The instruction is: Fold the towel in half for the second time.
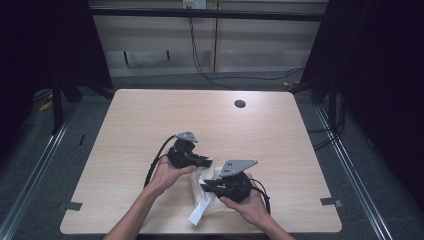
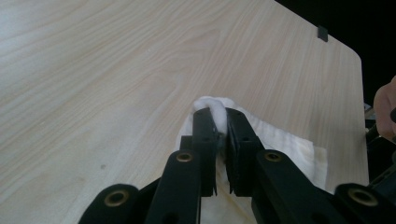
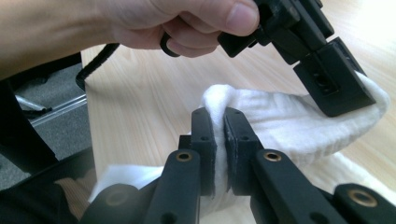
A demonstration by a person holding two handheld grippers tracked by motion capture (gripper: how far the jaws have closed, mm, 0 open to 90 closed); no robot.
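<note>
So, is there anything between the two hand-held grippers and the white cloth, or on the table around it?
Nothing visible stands in the way. The left hand-held gripper and the right hand-held gripper each already pinch a fold of the white cloth. The table around the cloth is bare wood, apart from a small dark round spot near the far edge.

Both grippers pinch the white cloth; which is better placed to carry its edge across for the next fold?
Probably the left gripper: it pinches the cloth at the far edge, with bare table beyond.
</note>
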